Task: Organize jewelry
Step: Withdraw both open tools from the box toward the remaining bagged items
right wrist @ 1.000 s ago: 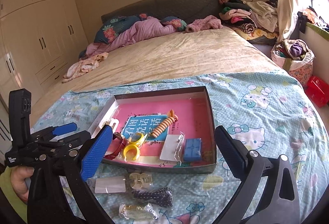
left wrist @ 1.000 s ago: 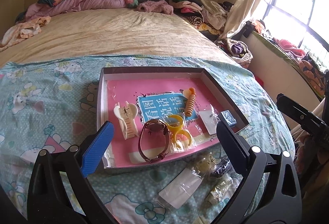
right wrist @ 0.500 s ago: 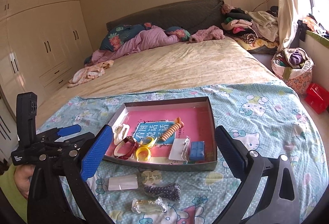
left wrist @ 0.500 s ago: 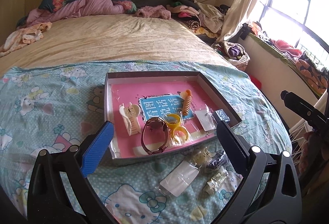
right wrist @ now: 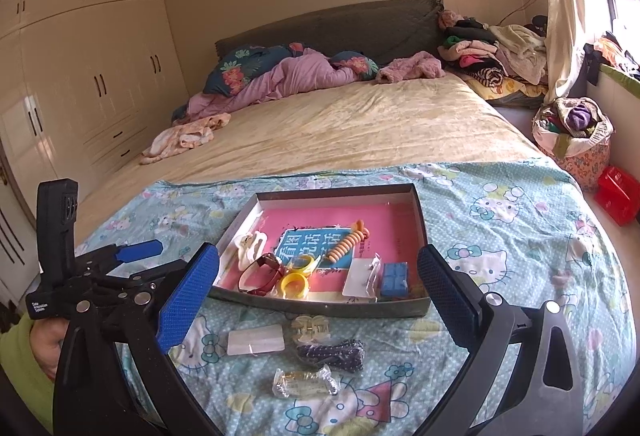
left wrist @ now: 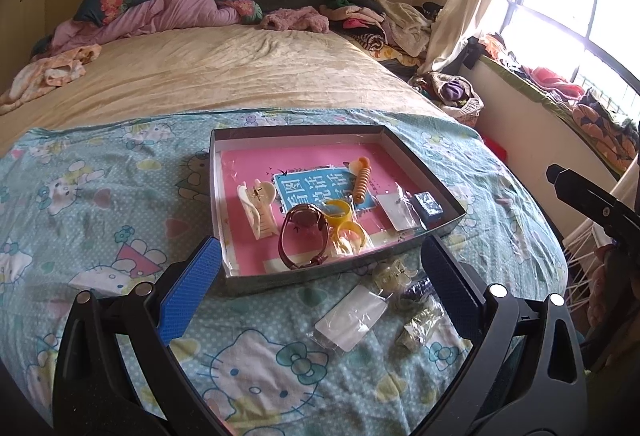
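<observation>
Hovering with jaws apart, both grippers [left wrist: 320, 284] [right wrist: 318, 292] face the tray [right wrist: 324, 306].

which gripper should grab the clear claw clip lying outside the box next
Probably right. The clear claw clip lies centred between the open right gripper fingers, just in front; from the left gripper it sits off toward the right finger.

Pink duvet [right wrist: 296, 78], cream wardrobe [right wrist: 80, 76], clothes pile [right wrist: 492, 52], red box [right wrist: 618, 194]
</observation>
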The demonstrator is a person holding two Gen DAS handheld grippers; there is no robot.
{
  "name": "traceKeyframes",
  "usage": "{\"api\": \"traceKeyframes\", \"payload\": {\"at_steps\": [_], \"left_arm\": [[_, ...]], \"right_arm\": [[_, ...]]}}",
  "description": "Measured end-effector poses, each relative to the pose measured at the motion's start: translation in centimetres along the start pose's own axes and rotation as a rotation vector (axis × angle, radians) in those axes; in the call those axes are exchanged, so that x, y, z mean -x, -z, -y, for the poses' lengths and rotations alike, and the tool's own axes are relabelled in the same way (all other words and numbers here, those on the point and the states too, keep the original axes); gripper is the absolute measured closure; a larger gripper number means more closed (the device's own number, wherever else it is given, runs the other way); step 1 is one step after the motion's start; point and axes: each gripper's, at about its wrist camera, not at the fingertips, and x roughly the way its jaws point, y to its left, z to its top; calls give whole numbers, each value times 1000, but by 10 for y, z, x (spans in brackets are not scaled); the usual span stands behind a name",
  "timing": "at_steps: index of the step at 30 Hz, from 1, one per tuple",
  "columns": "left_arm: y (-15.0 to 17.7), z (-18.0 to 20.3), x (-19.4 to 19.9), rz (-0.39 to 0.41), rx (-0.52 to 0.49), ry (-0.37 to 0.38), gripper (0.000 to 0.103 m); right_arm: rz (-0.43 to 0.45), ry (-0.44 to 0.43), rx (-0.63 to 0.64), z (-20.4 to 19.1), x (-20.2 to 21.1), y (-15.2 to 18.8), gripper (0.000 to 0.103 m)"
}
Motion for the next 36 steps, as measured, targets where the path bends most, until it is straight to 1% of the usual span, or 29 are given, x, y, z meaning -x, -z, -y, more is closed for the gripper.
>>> {"api": "traceKeyframes", "payload": {"at_steps": [17,25,36], "left_arm": [[29,-2,-2,-66,-33,-10,10],[44,-2,-8,-112,-60,-5,10],[69,5,-19,-180,-125,4,10]], "right_arm": [[-86,-7,25,-16,-3,29,4],[-151,7,18,-11,-16,47,4],[-237,25,4,-4,-36,65,4]]}}
